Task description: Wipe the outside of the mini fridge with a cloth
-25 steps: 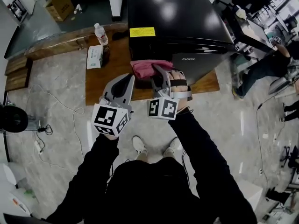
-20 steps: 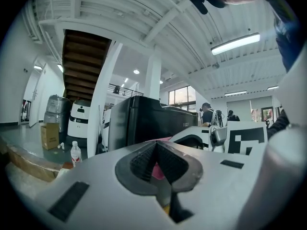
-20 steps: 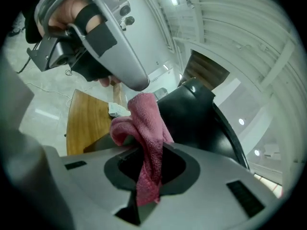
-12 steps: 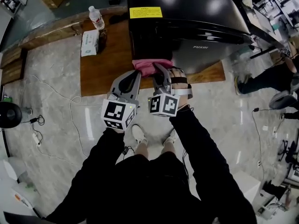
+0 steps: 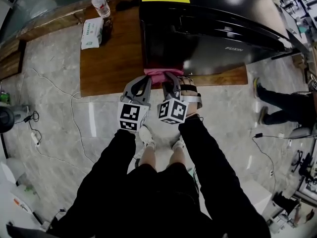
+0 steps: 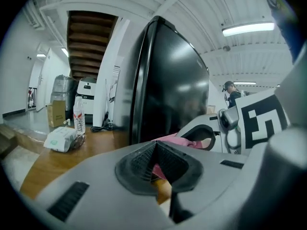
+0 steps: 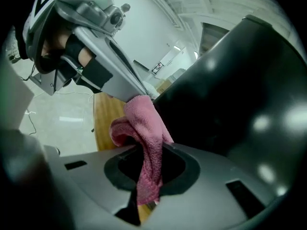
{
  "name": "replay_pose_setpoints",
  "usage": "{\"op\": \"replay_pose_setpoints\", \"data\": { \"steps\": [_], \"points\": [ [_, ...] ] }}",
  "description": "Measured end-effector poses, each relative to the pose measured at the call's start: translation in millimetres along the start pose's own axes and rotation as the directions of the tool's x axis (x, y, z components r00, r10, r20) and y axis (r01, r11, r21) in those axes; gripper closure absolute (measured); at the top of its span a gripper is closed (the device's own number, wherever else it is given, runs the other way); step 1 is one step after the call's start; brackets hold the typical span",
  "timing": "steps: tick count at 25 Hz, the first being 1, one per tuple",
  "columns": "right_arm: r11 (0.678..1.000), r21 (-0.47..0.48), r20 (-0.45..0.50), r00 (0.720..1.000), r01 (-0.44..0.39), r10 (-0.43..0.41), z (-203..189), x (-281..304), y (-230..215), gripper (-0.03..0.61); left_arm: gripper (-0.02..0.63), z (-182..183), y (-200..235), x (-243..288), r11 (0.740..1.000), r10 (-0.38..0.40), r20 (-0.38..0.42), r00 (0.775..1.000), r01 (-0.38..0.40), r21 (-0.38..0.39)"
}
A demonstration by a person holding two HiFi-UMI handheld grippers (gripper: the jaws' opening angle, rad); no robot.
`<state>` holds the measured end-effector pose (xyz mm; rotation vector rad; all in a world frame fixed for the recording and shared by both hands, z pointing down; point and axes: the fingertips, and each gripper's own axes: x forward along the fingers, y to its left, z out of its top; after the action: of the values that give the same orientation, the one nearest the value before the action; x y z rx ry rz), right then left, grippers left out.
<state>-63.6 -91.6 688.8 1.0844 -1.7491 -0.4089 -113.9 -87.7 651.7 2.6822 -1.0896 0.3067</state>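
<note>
The black mini fridge (image 5: 213, 29) stands on a wooden platform (image 5: 109, 58); its glossy side fills the left gripper view (image 6: 168, 85) and the right gripper view (image 7: 240, 95). My right gripper (image 5: 171, 78) is shut on a pink cloth (image 5: 159, 75) at the foot of the fridge's near face. In the right gripper view the cloth (image 7: 144, 123) hangs bunched between the jaws (image 7: 148, 176), against the black surface. My left gripper (image 5: 143, 82) sits just left of the cloth, jaws together (image 6: 156, 150) with nothing in them. The cloth (image 6: 175, 140) shows just beyond them.
A tissue pack (image 5: 92, 32) and a water bottle (image 5: 100, 3) sit on the platform left of the fridge. Cables (image 5: 49, 113) trail over the marble floor at left. Another person's legs (image 5: 277, 103) are at the right, near desks and chairs.
Both grippers and the pink cloth have come down the fridge's near face to its bottom edge. The fridge now sits higher and larger in the head view.
</note>
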Motion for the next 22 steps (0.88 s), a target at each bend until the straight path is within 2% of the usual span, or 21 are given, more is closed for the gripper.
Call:
{"op": "replay_pose_setpoints", "data": {
  "steps": [8,12,15,17,19,22],
  "points": [
    [0.990,0.018,-0.085,0.987,-0.138,0.139,-35.9,43.4,56.9,0.520,0.607,-58.2,3.9,18.9,0.997,0.016,-0.133,0.991,-0.025,-0.068],
    [0.978,0.034,-0.137,0.968,-0.205,0.208,-48.8,62.8,77.3,0.518,0.607,-61.1,10.6,13.7,0.994,0.029,-0.147,0.989,-0.045,-0.101],
    [0.968,0.051,-0.114,0.961,-0.247,0.251,-43.7,53.9,73.2,0.518,0.607,-42.2,5.8,-0.8,0.992,0.029,-0.135,0.990,-0.045,-0.115],
    [0.969,0.060,-0.060,0.968,-0.240,0.244,-30.8,28.0,54.4,0.517,0.607,-14.0,-5.1,-16.2,0.992,0.014,-0.109,0.994,-0.027,-0.121],
    [0.979,0.067,-0.004,0.981,-0.194,0.194,-18.6,-9.9,27.0,0.515,0.607,20.7,-24.4,-32.4,0.995,-0.013,-0.077,0.997,0.005,-0.104],
    [0.994,0.075,0.061,0.996,-0.076,0.071,-10.6,-72.7,-24.0,0.515,0.607,72.4,-60.4,-50.3,0.996,-0.043,-0.030,0.999,0.041,-0.074]
  ]
}}
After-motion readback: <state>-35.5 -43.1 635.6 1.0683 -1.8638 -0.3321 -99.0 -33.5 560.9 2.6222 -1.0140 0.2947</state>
